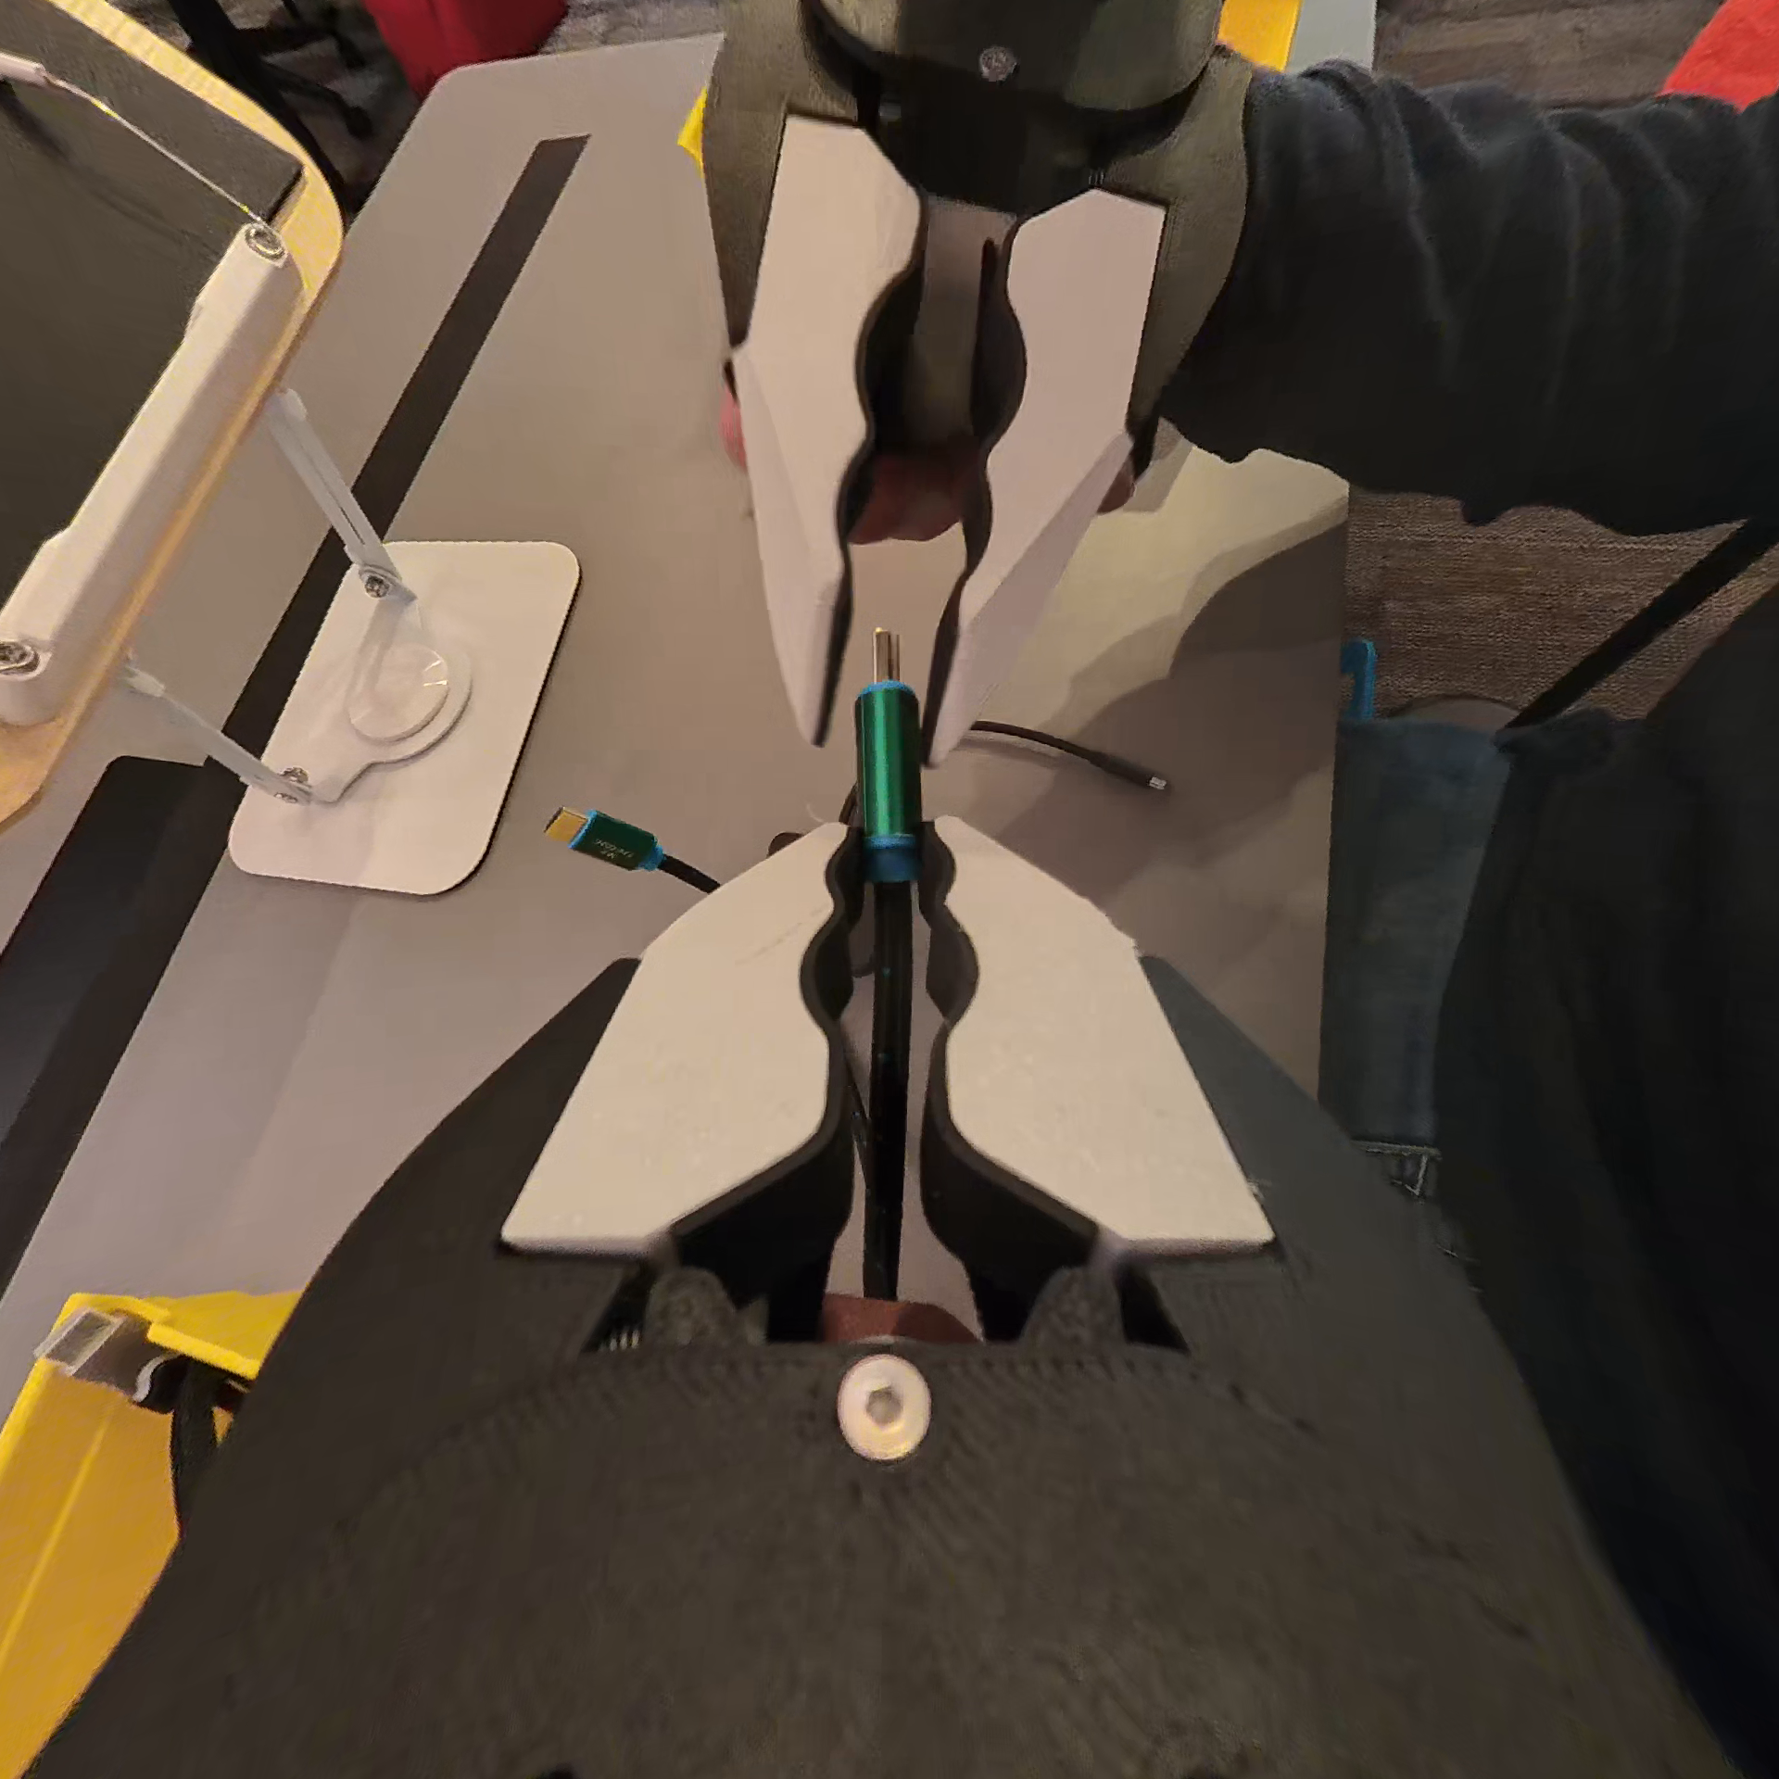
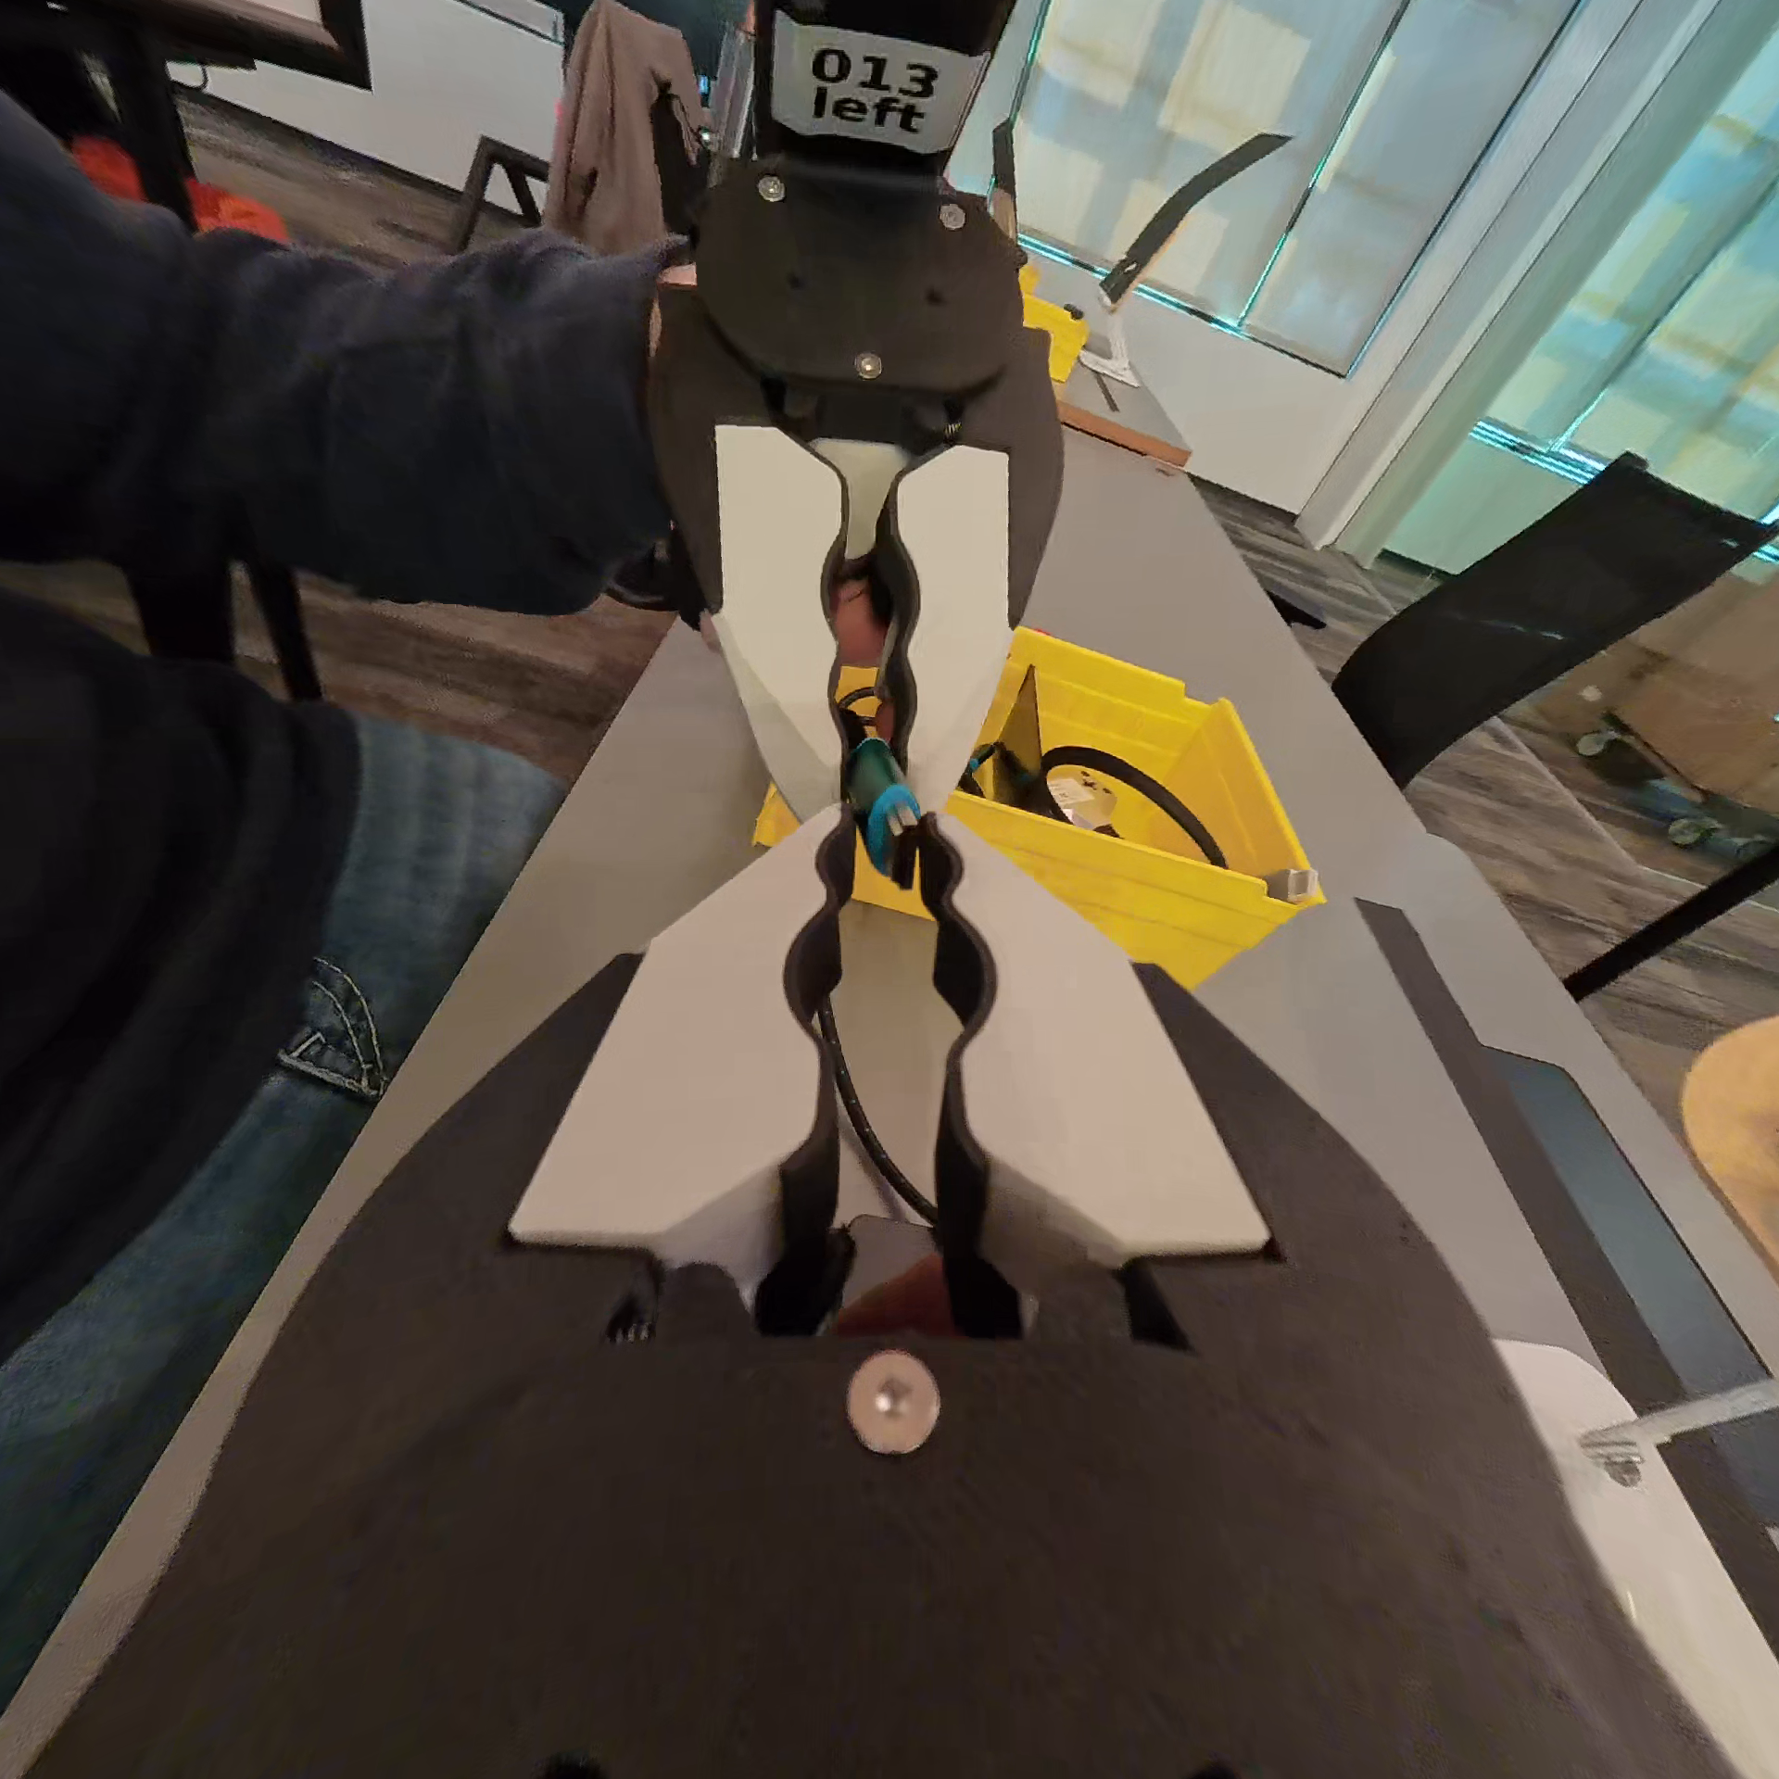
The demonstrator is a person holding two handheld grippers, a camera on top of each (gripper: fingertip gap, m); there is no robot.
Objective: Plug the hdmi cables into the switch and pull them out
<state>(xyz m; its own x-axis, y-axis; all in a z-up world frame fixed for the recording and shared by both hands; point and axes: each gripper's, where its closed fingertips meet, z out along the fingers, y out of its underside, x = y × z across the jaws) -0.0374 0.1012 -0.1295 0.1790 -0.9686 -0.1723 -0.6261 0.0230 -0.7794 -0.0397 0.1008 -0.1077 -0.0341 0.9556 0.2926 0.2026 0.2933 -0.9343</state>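
My left gripper [image 1: 886,836] is shut on a green HDMI plug [image 1: 886,760] with blue collars. The plug's metal tip [image 1: 884,653] points forward and its black cable [image 1: 884,1078] runs back between my fingers. My right gripper [image 1: 878,743] comes in from the opposite side, open, with its fingertips either side of the plug's front half. In the right wrist view my right gripper [image 2: 888,836] straddles the plug [image 2: 874,770], which the left gripper [image 2: 881,782] holds above the table. A second green plug [image 1: 602,847] lies on the grey table [image 1: 626,433]. No switch is clearly visible.
A white stand with a flat base [image 1: 404,732] is on the table to the left. A yellow bin [image 2: 1136,895] holding cables sits behind the grippers. A black cable end [image 1: 1150,780] lies to the right. A person's dark sleeve [image 1: 1492,289] is at the table's right edge. Left and right tips are no more than a few centimetres apart.
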